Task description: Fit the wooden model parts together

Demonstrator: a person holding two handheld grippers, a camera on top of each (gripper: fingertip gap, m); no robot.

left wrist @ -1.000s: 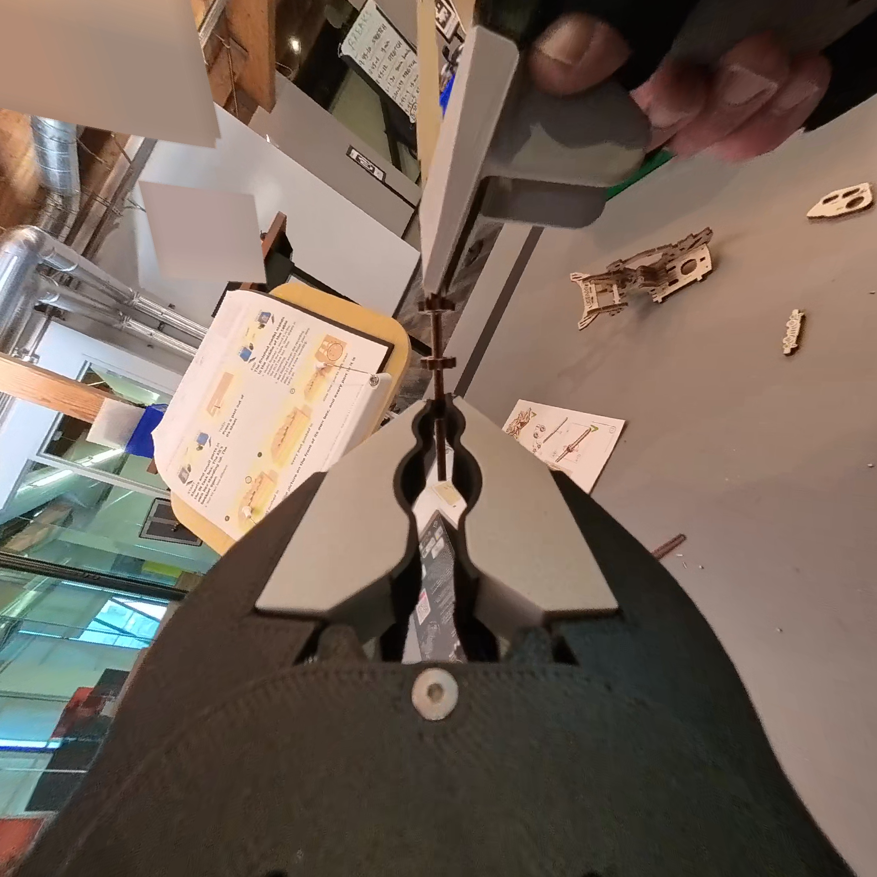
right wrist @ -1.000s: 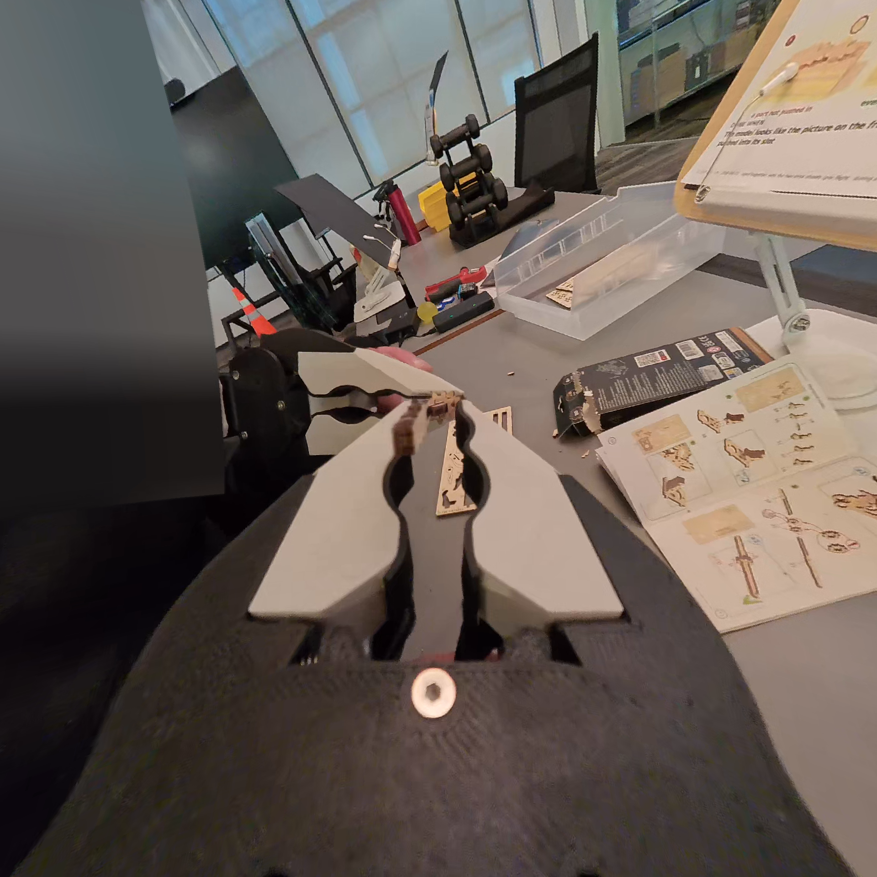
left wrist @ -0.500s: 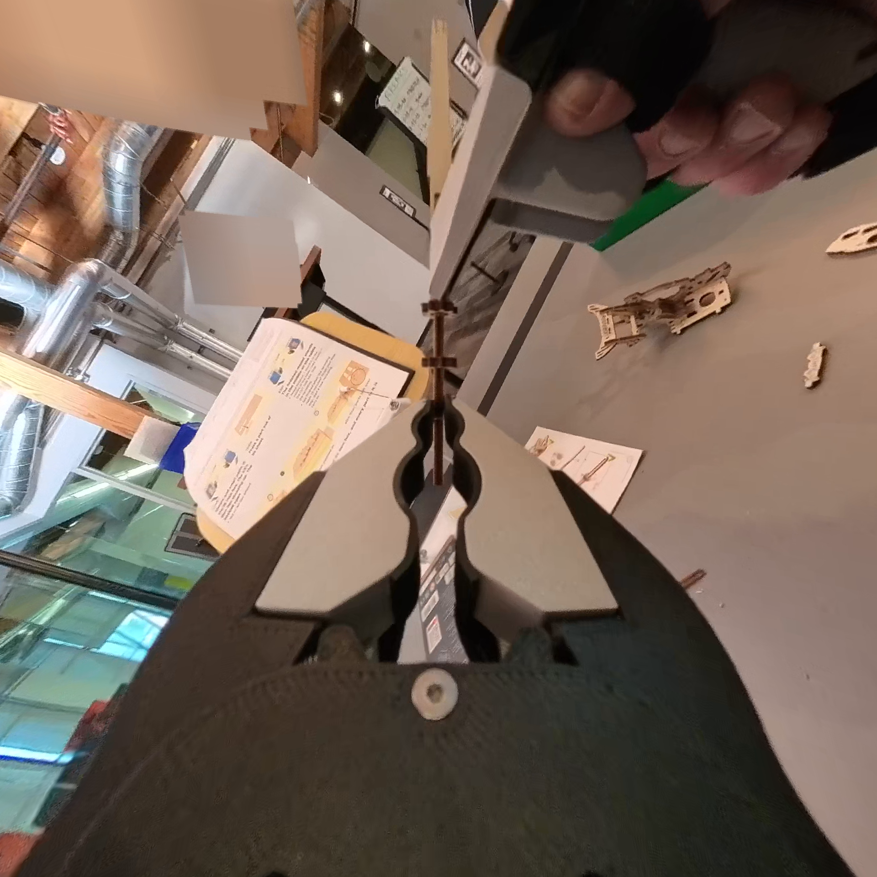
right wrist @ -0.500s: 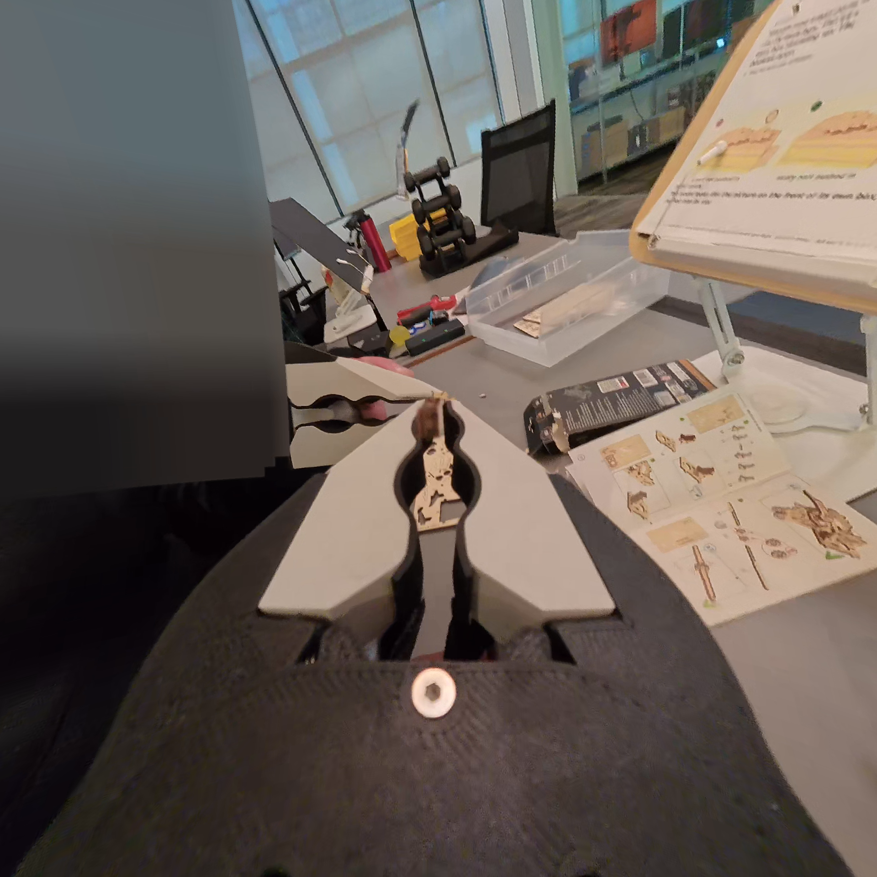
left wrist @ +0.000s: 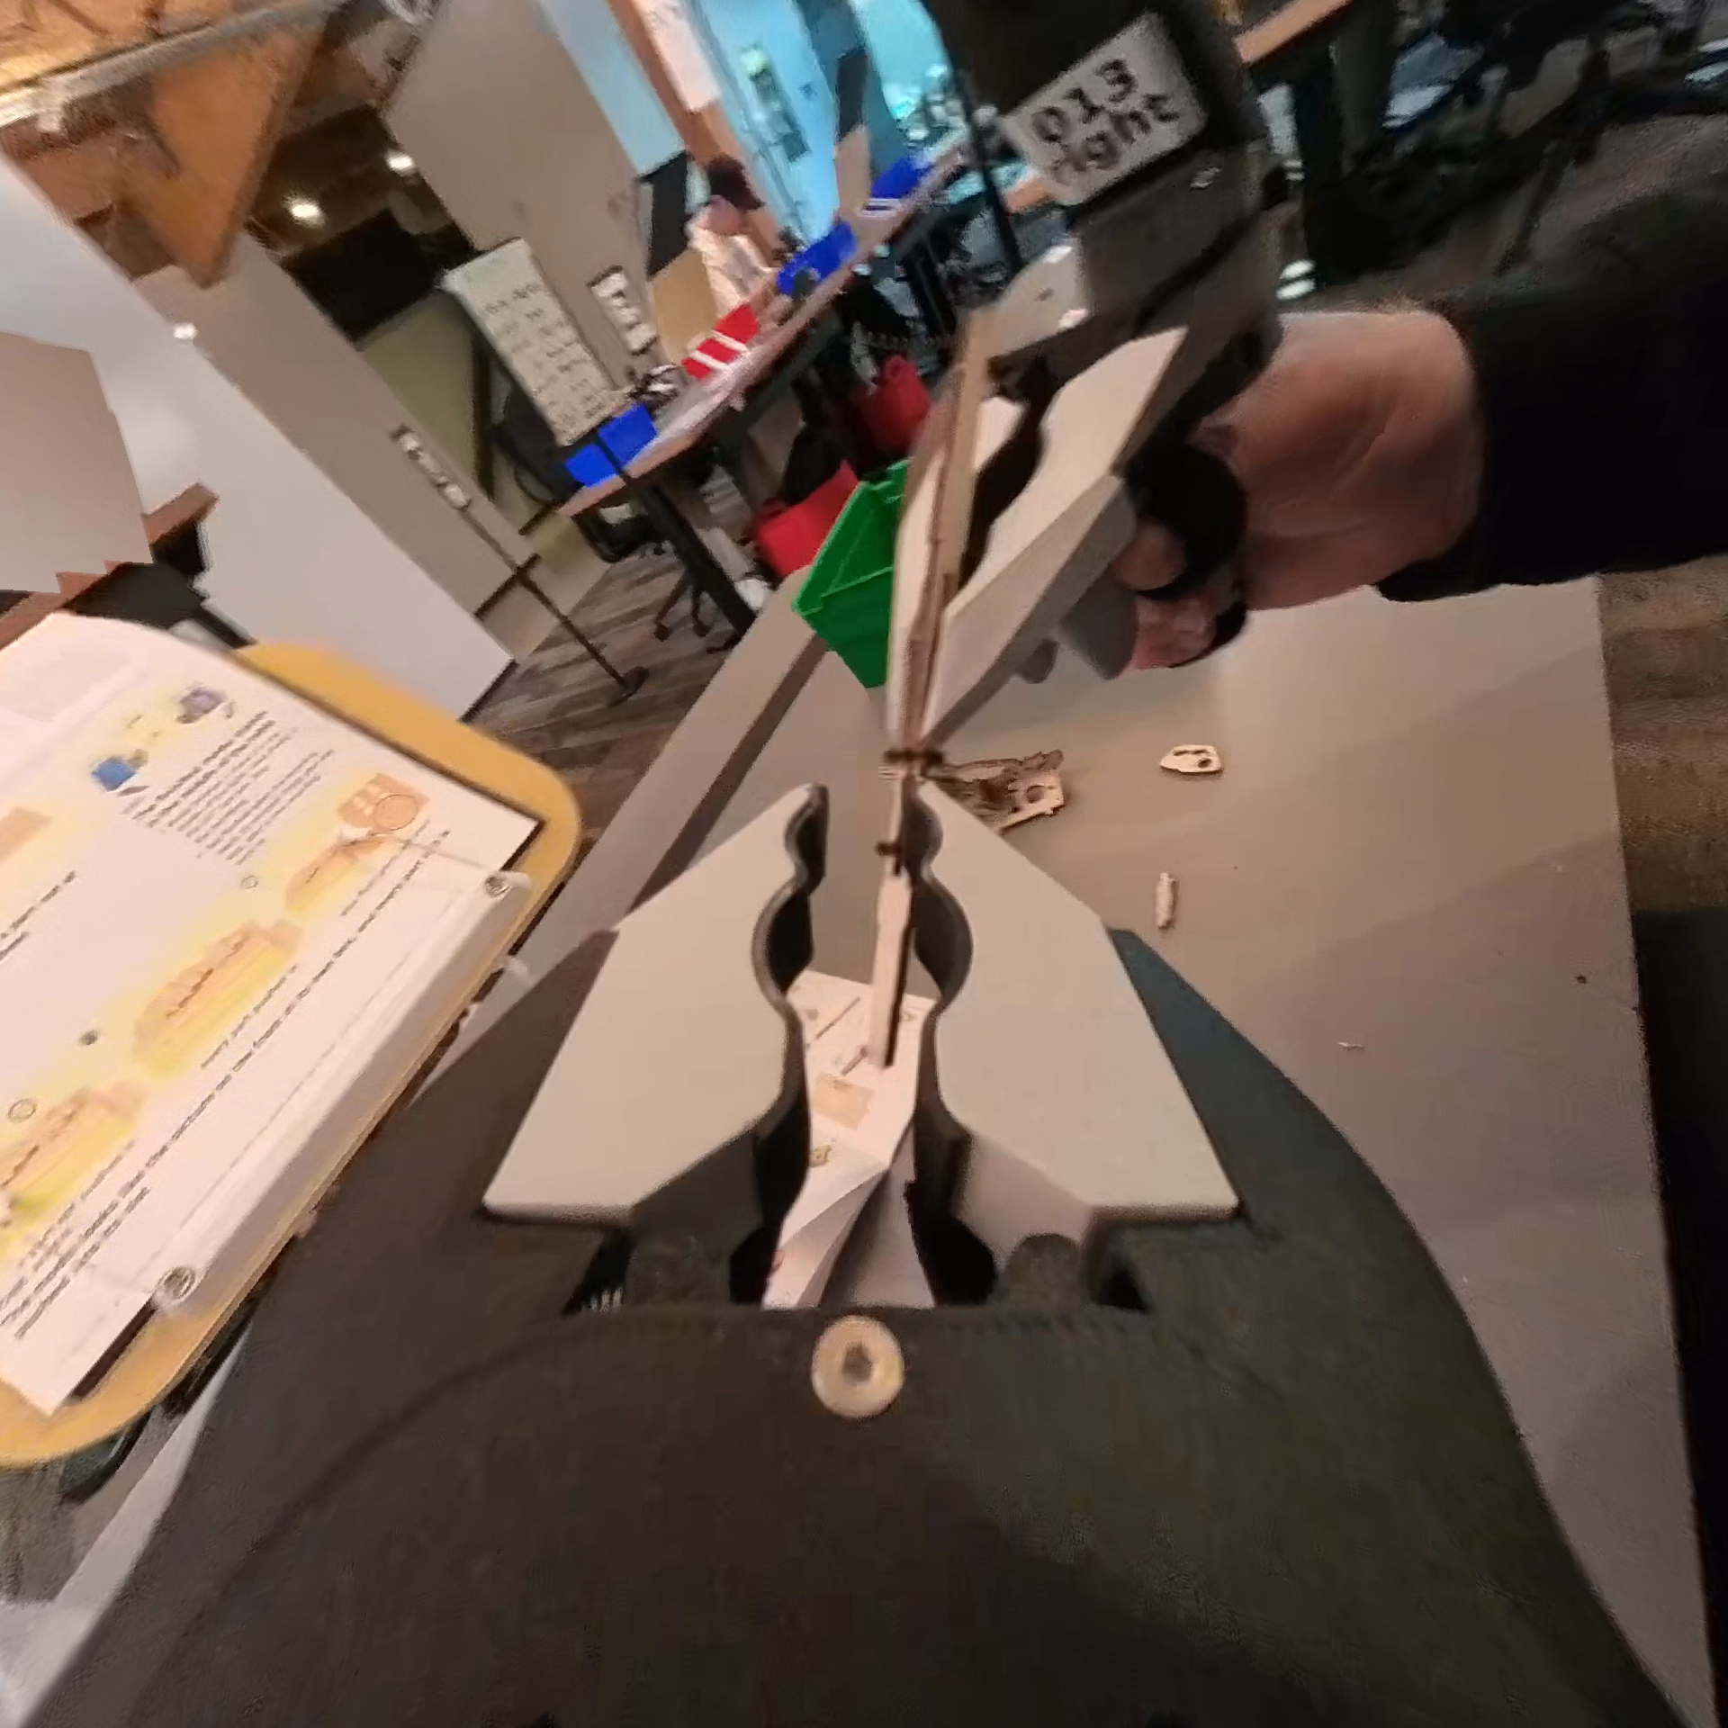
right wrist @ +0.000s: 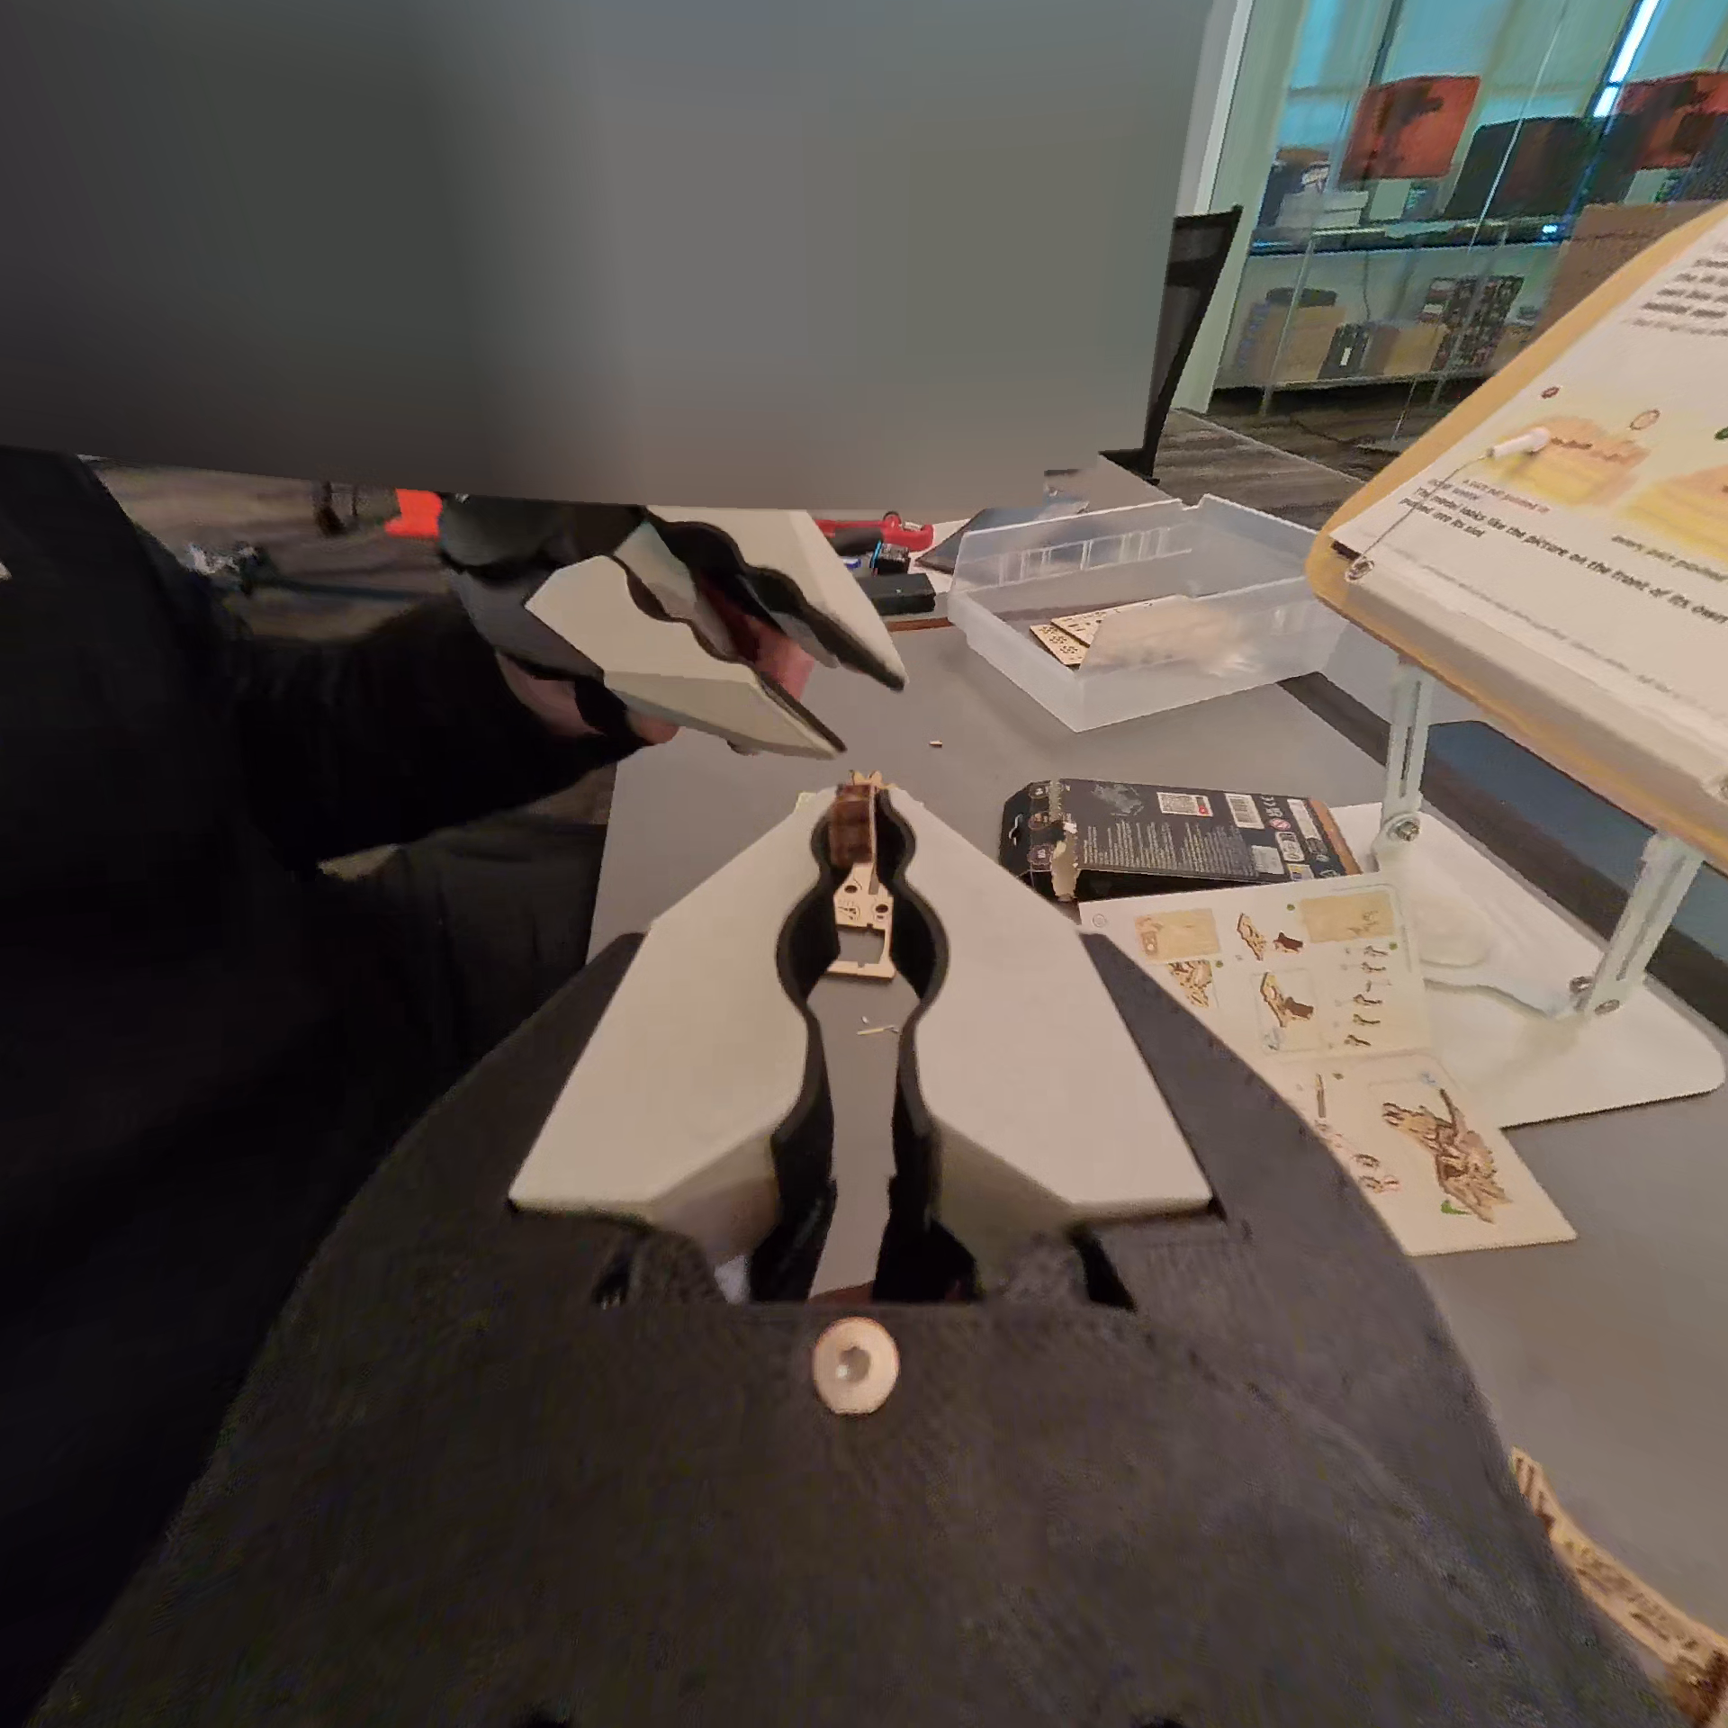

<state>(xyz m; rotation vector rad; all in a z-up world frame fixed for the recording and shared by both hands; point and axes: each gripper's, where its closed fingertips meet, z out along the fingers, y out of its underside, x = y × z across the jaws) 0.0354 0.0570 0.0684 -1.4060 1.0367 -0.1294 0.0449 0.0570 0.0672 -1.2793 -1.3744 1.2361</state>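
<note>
A thin flat wooden model part (right wrist: 860, 898) with a dark notched end is clamped in my right gripper (right wrist: 858, 795), which is shut on it above the grey table (right wrist: 748, 813). In the left wrist view the same part (left wrist: 896, 898) hangs down from the right gripper (left wrist: 902, 739) into the gap between my left gripper's fingers, close to the right finger. My left gripper (left wrist: 865, 804) is open and holds nothing. In the right wrist view the left gripper (right wrist: 870, 715) sits just beyond the part's tip with its jaws apart.
A partly built wooden model (left wrist: 1010, 795) and small loose pieces (left wrist: 1192, 759) lie on the table. An instruction board on a stand (right wrist: 1590, 524), a leaflet (right wrist: 1309, 1010), a dark box (right wrist: 1178, 832) and a clear tray (right wrist: 1141, 608) stand to the right. A green bin (left wrist: 851, 580) is at the far edge. The grippers are tip to tip, or close to it.
My left gripper has opened and let go of the wooden part. The right gripper has closed on it and keeps it. The views have swung round.
</note>
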